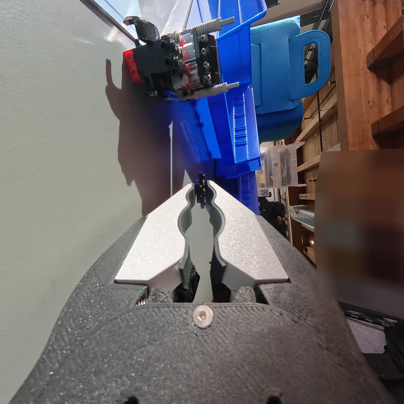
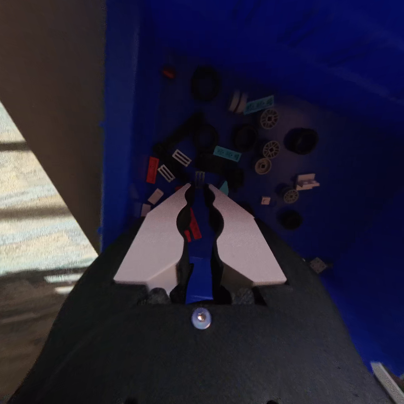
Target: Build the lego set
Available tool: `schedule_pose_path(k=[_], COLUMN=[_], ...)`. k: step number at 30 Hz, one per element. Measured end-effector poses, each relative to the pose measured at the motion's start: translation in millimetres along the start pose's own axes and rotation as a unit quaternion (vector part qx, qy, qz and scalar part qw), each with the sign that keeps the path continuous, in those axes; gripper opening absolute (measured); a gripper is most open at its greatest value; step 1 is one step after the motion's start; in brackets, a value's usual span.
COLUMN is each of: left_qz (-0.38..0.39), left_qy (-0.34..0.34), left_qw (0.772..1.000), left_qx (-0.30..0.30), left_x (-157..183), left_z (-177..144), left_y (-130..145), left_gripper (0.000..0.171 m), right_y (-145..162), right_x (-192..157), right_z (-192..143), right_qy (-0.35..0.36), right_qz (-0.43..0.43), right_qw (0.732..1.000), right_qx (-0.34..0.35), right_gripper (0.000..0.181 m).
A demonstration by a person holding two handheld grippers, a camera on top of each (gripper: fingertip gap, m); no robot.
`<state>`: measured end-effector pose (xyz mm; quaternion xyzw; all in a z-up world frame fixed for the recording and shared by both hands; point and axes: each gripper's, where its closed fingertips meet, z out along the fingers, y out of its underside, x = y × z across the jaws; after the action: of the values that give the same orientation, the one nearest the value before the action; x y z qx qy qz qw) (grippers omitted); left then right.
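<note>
Right wrist view motion-blurred; loose bricks [image 2: 220,153] in blue bin [image 2: 328,65] indistinct; grille tile [image 2: 199,179] hard to resolve.

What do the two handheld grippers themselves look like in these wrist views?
Both look alike. The left gripper and right gripper each have a black, rough-textured printed body with one silver screw at the centre, and two pale grey, speckled fingers with wavy inner edges tapering to narrow tips. No cables or sleeves show.

Black textured gripper [image 1: 200,190], silver fingers [image 1: 159,231], one screw [image 1: 202,316]
</note>
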<state>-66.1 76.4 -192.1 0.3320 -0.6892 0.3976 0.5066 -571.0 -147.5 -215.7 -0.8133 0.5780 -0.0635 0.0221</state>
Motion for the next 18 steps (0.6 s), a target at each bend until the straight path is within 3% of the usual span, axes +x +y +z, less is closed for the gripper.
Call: schedule_pose_path(k=[4,8,10,14,18], left_qz=[0.004,0.006,0.009,0.014,0.017], left_qy=[0.008,0.018,0.022,0.035,0.047], left_qw=[1.0,1.0,1.0,0.999,0.999], left_qx=[-0.008,-0.012,-0.017,-0.021,-0.019], left_x=[3,6,8,12,16], left_z=[0,0,1,0,-3], left_y=[3,4,5,8,9], left_gripper=[0.009,0.009,0.009,0.009,0.009], right_y=[-44,-144,-195,-280,-319], right_x=[-14,-66,-86,-103,-92], right_z=[-47,-75,-63,-16,12], right_qy=[0.045,0.033,0.021,-0.003,0.005], right_qz=[0.054,0.066,0.084,0.139,0.182], right_qw=[0.992,0.955,0.932,0.899,0.892], right_qx=[0.106,0.286,0.352,0.414,0.413], right_gripper=[0.011,0.011,0.011,0.01,0.013])
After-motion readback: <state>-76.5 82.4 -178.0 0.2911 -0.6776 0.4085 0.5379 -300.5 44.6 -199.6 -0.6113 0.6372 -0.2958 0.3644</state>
